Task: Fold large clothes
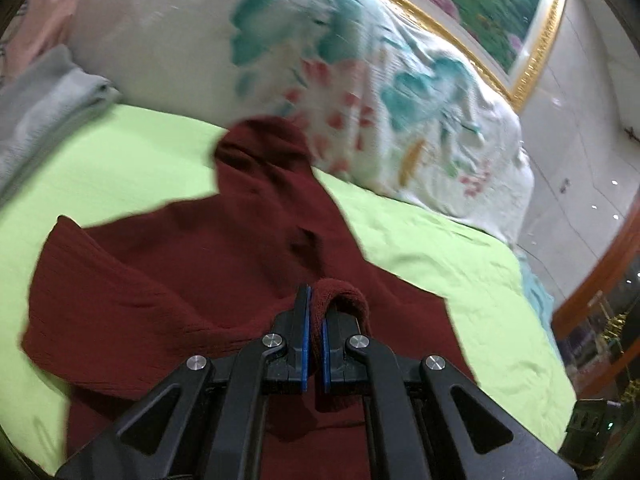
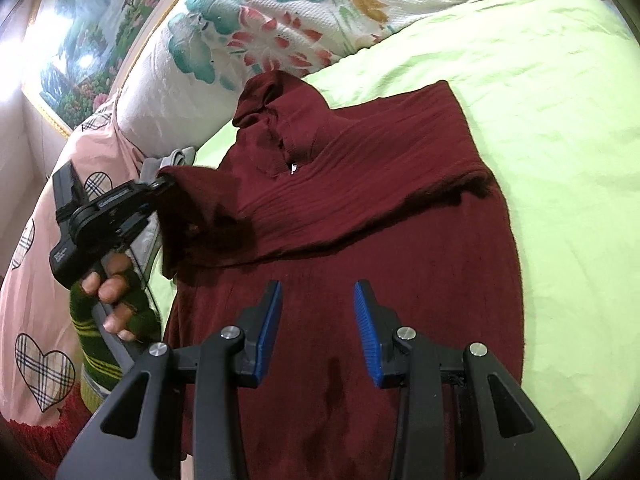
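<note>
Holding a cuff of the sweater (image 1: 192,264) in our left gripper (image 1: 315,320), we have its jaws pressed together on the dark red knit, which loops over the right finger. In the right wrist view that same gripper (image 2: 160,184) lifts the sleeve end above the sweater's left edge, with our gloved left hand (image 2: 116,296) on its handle. Our right gripper (image 2: 318,312) hovers over the lower body of the sweater (image 2: 380,208), jaws apart and holding nothing. The sweater lies spread on the green sheet (image 2: 560,140), its collar toward the head of the bed, touching the floral pillow (image 2: 248,32). The other sleeve lies folded across the chest. A grey folded cloth (image 1: 44,96) sits near the sheet's far left corner beside the pillow.
</note>
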A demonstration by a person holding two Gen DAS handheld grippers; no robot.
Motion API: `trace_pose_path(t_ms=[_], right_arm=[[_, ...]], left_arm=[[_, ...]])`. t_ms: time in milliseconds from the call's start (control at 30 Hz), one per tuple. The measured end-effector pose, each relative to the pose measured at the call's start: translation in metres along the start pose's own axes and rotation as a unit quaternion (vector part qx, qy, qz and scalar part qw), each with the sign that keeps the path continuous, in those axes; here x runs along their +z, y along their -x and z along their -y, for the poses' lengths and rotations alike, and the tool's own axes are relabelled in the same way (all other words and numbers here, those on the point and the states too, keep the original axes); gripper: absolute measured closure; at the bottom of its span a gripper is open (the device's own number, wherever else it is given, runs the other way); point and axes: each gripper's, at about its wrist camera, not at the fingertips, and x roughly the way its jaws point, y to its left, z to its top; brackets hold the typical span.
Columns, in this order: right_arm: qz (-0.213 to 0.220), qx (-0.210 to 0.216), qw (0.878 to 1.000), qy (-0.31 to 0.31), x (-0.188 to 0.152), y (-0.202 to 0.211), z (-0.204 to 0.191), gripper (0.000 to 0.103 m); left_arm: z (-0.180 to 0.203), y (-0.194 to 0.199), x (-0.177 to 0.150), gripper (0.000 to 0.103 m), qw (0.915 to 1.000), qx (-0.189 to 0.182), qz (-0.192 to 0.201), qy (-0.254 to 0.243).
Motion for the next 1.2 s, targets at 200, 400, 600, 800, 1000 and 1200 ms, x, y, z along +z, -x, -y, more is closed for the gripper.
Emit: trace_pose_path(t_ms=[200,400,600,800,1000,1200], right_arm=[[0.01,0.003,1.0,-0.018,0.001,0.004,0.007,0.065],[0.012,-0.002,0.999,-0.04,0.006,0.005,0.011,0.065],[0.005,0.018,0.999,-0.047,0.02,-0.009,0.003,0.063],[0.018,0.0,0.998,-0.064,0.051,-0.036,0.008,0.052],[0.008,-0.055,0.997,-0.048,0.088,-0.08,0.014,0.052],[-0.046,-0.076,0.996,-0.008,0.088,-0.128,0.007,0.096]], left_arm=[[0.052,-0.038,-0.019,0.098,0.9989,-0.035,-0.021,-0.024],[0.048,-0.084,-0.064,0.07,0.9876,-0.019,-0.149,-0.045],[0.002,-0.022,-0.078,0.051,0.9932,0.019,-0.11,-0.033],[-0.085,0.042,-0.07,0.049,0.9886,0.142,-0.043,0.027],[-0.149,0.041,-0.061,0.049,0.9805,0.17,-0.055,0.082],[-0.166,0.018,-0.054,0.049,0.9759,0.189,-0.07,0.085]])
